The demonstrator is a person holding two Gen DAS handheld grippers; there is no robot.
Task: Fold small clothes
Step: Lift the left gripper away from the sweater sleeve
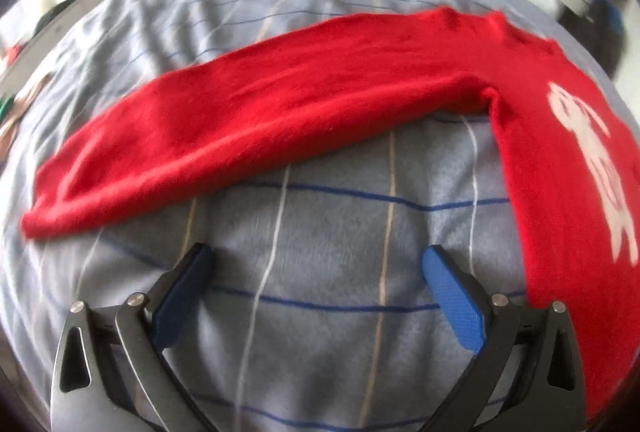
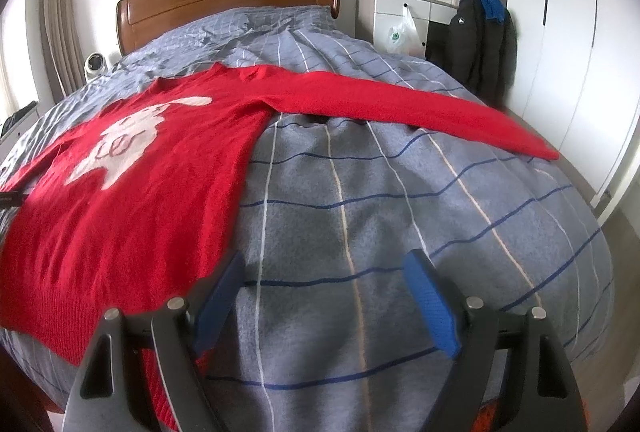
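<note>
A red sweater [image 2: 132, 199] lies spread flat on a grey checked duvet [image 2: 400, 224], one sleeve [image 1: 256, 119] stretched ahead of the left claw [image 1: 318, 260], which gapes empty. The right claw [image 2: 324, 264], also released, hovers beside the sweater's hem.

Red sweater [image 1: 304, 103] blurred – body cut off (right edge)
</note>
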